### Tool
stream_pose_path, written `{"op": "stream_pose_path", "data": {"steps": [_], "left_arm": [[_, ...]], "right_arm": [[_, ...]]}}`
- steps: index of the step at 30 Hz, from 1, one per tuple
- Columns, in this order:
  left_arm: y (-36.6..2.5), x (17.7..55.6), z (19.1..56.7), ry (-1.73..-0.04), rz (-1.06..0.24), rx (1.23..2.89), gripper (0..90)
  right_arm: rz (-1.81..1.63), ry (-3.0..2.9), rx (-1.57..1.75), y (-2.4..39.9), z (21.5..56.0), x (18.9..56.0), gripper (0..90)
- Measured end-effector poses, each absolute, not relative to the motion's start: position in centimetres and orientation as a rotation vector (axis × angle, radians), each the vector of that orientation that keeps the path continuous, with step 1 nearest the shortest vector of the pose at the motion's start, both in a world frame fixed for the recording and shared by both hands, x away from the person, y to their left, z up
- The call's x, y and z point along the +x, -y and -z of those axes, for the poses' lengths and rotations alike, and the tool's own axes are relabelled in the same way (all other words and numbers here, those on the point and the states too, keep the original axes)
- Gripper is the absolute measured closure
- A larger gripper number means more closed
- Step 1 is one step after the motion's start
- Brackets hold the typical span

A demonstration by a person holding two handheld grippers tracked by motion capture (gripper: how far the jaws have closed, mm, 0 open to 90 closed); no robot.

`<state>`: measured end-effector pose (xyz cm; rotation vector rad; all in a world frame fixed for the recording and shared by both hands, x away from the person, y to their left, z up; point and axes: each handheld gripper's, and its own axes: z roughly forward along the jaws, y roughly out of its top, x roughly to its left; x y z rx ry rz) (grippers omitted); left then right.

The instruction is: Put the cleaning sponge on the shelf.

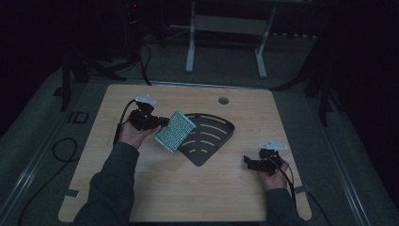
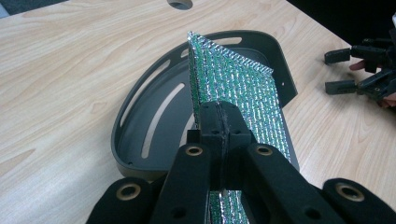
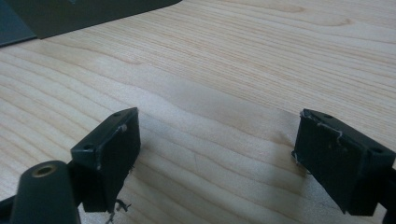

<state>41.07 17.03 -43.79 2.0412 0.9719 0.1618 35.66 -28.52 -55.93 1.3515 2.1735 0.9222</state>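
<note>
foil pouch is pinched at its near edge in my left gripper, tilted above the dark slotted tray, while my right gripper rests spread beside that tray.

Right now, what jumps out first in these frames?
The shiny green-and-silver pouch, pinched in the shut left gripper and held tilted over the dark slotted corner tray at mid-table. Next, the right gripper, jaws open and empty, low over bare wooden table near the right edge.
</note>
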Motion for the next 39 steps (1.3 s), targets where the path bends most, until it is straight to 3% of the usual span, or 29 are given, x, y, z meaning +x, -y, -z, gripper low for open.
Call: {"op": "stream_pose_path", "data": {"steps": [39], "left_arm": [[-14.1,44.4,43.8,-0.949,-0.191,2.045,90.0]], "right_arm": [[-0.922,-2.173,1.352,28.5,55.9,35.7,13.9]]}}
